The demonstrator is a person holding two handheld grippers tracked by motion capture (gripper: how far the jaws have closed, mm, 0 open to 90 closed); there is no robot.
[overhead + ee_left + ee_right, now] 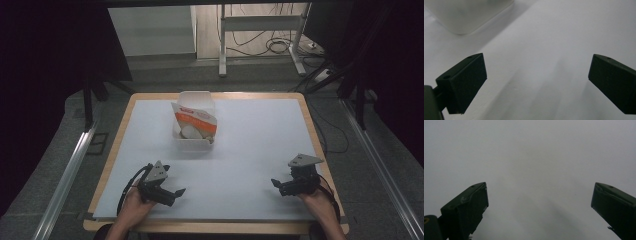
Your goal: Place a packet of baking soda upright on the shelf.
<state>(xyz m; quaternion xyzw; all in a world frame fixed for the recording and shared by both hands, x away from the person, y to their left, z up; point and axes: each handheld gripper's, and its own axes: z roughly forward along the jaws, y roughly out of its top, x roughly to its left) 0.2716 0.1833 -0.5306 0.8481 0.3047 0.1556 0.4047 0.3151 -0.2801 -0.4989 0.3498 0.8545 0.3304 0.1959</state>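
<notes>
A white open box stands at the far middle of the white table top; an orange-and-white packet leans inside it. My left gripper rests near the front left edge, held by a hand, and points right. In the left gripper view its jaws stand wide apart over bare table, left gripper open, with a corner of the white box at the top left. My right gripper sits near the front right edge and points left. Nothing lies between the spread jaws of the right gripper.
The table has a wooden rim. Beyond its far edge stands a white metal frame with cables on the floor. Metal rails run along both sides of the table.
</notes>
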